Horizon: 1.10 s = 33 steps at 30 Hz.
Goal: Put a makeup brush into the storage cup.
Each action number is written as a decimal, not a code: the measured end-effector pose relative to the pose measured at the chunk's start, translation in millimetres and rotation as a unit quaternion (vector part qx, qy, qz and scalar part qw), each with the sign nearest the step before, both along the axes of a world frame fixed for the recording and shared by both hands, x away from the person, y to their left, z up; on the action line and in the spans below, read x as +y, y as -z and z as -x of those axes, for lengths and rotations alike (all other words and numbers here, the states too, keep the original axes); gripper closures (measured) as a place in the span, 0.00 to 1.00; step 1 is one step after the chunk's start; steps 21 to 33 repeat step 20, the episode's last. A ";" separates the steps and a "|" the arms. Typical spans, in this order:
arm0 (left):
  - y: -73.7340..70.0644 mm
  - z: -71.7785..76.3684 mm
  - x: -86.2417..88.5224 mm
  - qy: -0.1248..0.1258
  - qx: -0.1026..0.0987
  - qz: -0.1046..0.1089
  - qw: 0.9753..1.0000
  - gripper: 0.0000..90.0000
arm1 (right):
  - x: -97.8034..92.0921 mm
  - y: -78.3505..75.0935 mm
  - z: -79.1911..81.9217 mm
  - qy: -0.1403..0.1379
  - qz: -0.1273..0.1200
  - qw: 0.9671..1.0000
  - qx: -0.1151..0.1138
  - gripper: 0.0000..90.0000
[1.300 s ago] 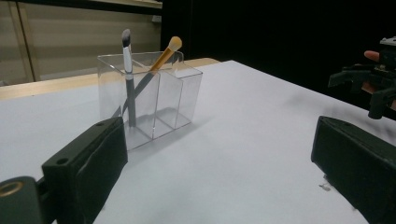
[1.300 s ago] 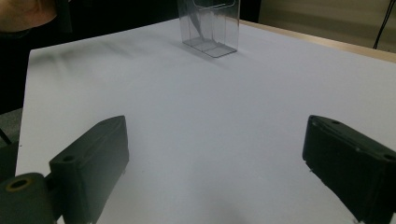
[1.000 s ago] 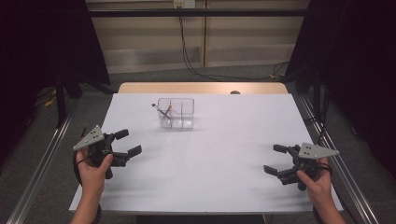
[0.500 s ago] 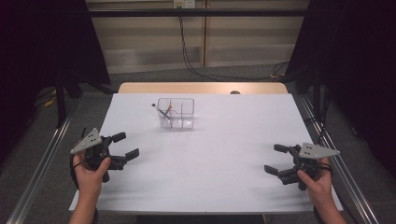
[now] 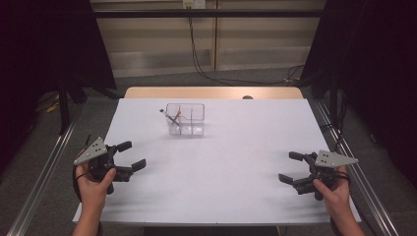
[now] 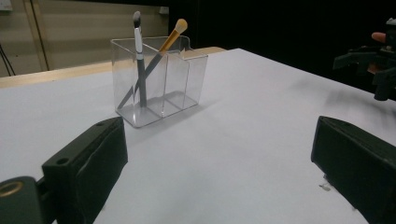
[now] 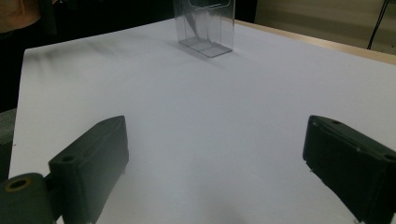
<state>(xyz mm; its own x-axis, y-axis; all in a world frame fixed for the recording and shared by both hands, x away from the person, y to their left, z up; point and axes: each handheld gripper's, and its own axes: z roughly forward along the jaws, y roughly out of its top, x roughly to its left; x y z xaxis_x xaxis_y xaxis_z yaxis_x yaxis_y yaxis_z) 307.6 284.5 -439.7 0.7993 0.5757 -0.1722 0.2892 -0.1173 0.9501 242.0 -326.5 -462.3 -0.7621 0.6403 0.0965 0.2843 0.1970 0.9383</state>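
A clear plastic organiser [image 5: 186, 119] [image 6: 159, 81] [image 7: 204, 25] with three compartments stands on the white table [image 5: 221, 167], toward the back and left of centre. Two makeup brushes lean in its left compartment: a grey-handled one with a dark tip [image 6: 138, 56] and one with a tan tip [image 6: 176, 29]. My left gripper [image 5: 132, 156] is held at the table's left edge, open, nothing between its jaws. My right gripper [image 5: 291, 167] hovers near the right front edge, also open and empty; it appears far off at the right in the left gripper view [image 6: 373, 65].
A wooden strip [image 5: 211, 92] runs along the table's far edge. Metal rails [image 5: 44, 167] flank both sides of the table. Cables [image 5: 196, 59] hang down the back wall to the floor. Wide bare table surface lies between the grippers and the organiser.
My left gripper has drifted a little toward the left front of the table. The right gripper has barely moved. The organiser and brushes are as before.
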 end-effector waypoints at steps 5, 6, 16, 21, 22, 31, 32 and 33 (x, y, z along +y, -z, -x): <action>0.4 0.9 1.8 -0.002 0.000 0.000 1.000 0.04 | 0.2 0.0 0.1 -0.001 -0.001 1.000 0.000 0.08; 0.5 1.1 1.9 -0.002 0.000 0.000 1.000 0.04 | 0.3 -0.1 0.1 0.000 0.000 1.000 0.000 0.08; -1.5 4.6 3.0 -0.005 -0.005 0.000 1.000 0.04 | 0.3 -0.1 0.3 0.001 0.003 1.000 -0.001 0.07; -1.9 5.3 3.5 -0.007 -0.004 0.003 1.000 0.05 | -0.6 0.3 0.0 0.002 0.002 1.000 -0.001 0.07; -1.9 5.3 3.5 -0.007 -0.004 0.003 1.000 0.05 | -0.6 0.3 0.0 0.002 0.002 1.000 -0.001 0.07; -1.9 5.3 3.5 -0.007 -0.004 0.003 1.000 0.05 | -0.6 0.3 0.0 0.002 0.002 1.000 -0.001 0.07; -1.9 5.3 3.5 -0.007 -0.004 0.003 1.000 0.05 | -0.6 0.3 0.0 0.002 0.002 1.000 -0.001 0.07; -1.9 5.3 3.5 -0.007 -0.004 0.003 1.000 0.05 | -0.6 0.3 0.0 0.002 0.002 1.000 -0.001 0.07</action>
